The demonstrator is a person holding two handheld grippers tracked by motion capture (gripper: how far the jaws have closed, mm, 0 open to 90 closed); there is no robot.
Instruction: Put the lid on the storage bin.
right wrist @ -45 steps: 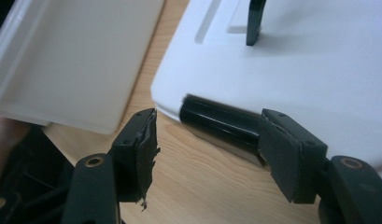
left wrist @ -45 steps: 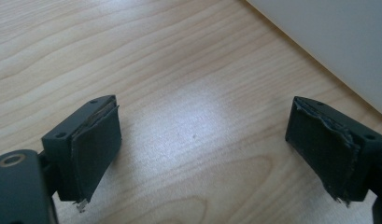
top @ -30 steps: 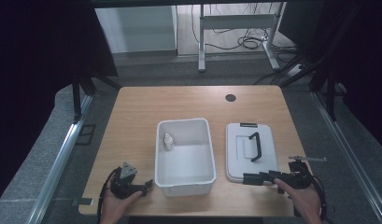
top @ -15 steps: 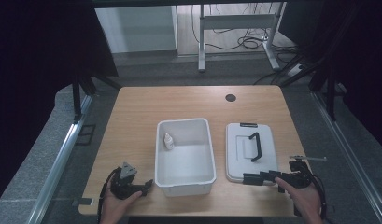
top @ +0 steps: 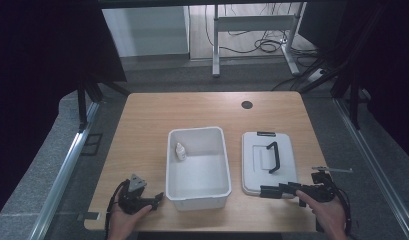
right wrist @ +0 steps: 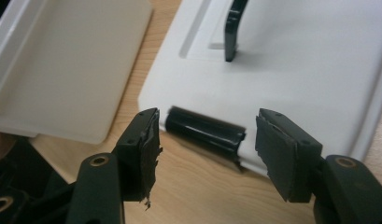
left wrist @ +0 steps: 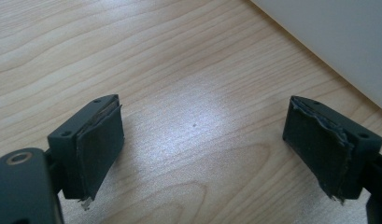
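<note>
The wooden table carries a white plastic bin with a small white bottle inside, and just right of it lies the flat white lid. The lid looks light, stiff and smooth, probably slippery along its thin rim. Its black handle offers the surest hold; the black latch at the near edge is a smaller purchase. The right gripper stands spread around that latch, not touching it. The left gripper is spread over bare wood beside the bin.
</note>
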